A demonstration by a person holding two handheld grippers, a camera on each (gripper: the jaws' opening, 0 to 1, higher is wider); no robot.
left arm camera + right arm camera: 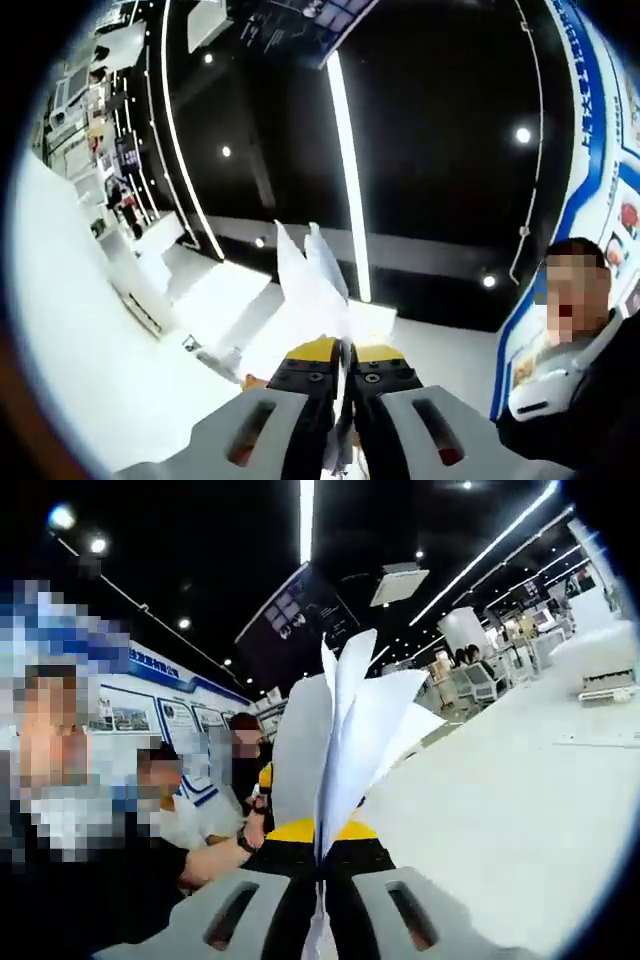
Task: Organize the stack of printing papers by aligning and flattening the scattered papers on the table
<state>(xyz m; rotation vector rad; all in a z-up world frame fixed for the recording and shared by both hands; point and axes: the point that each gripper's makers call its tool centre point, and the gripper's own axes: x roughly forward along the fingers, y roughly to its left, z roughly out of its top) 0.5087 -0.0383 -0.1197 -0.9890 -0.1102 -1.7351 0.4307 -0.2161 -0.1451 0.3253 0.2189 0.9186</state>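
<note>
My left claw (343, 372) at lower centre pinches the papers (312, 275), which fan upward mid-frame; my right claw (320, 852) grips the same sheets (345, 742). They hang lifted off the white worktop (520, 800). I judge this the aligning step; next, tap the edges square on the worktop.

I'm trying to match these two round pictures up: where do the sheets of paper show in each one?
Left gripper view: the paper sheets stand up at lower centre, pinched between the left gripper.
Right gripper view: the sheets fan upward at centre, from the right gripper.
Shared landmark: the ceiling light strip.
</note>
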